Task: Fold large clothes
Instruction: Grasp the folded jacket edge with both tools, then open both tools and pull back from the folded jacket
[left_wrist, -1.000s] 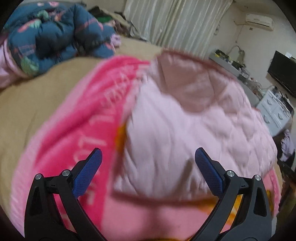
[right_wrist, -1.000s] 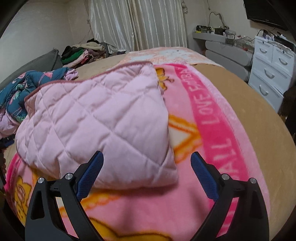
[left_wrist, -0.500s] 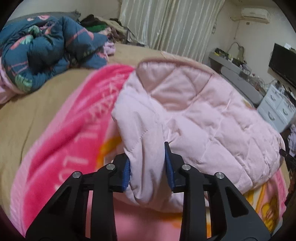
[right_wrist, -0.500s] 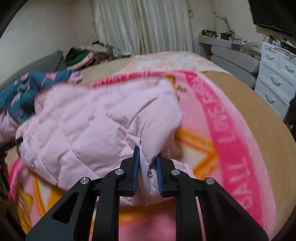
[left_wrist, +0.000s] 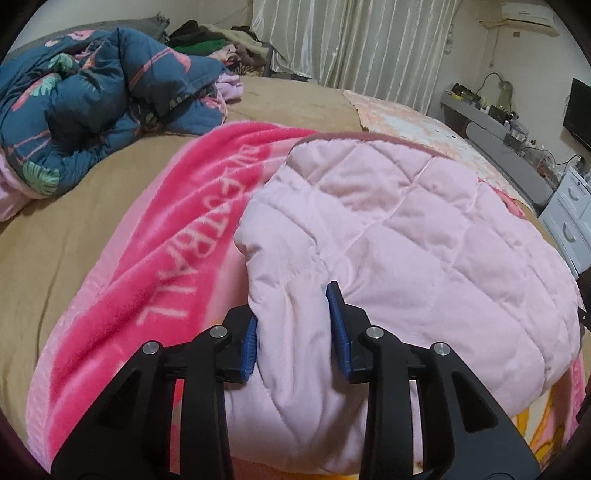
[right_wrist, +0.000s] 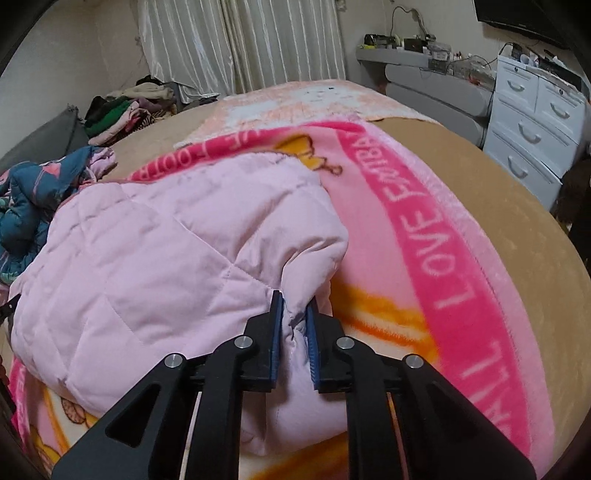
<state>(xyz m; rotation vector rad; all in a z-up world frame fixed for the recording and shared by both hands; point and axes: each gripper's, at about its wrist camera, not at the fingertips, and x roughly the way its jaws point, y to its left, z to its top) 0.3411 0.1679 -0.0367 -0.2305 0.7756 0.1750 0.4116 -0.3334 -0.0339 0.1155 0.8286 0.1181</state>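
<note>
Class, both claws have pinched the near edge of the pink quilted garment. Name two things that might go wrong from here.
1. The left claw grips a thick, puffy bunch of the quilted garment with its jaws fairly wide, so the fabric may slip out when lifted.
2. The garment lies on the pink fleece blanket; dragging instead of lifting might rumple that blanket.

Both fisheye views were evenly lit by soft indoor light, with no hard shadows or glare. Straight lines bowed strongly toward the edges, and dark vignetting cut every corner. The pale pink quilted padded garment (left_wrist: 399, 236) looked slightly soft near the lens, its white lettering on the bright pink fleece blanket (left_wrist: 177, 236) smeared, while the closed cream pleated curtains (right_wrist: 258, 40) stayed fairly crisp
</note>
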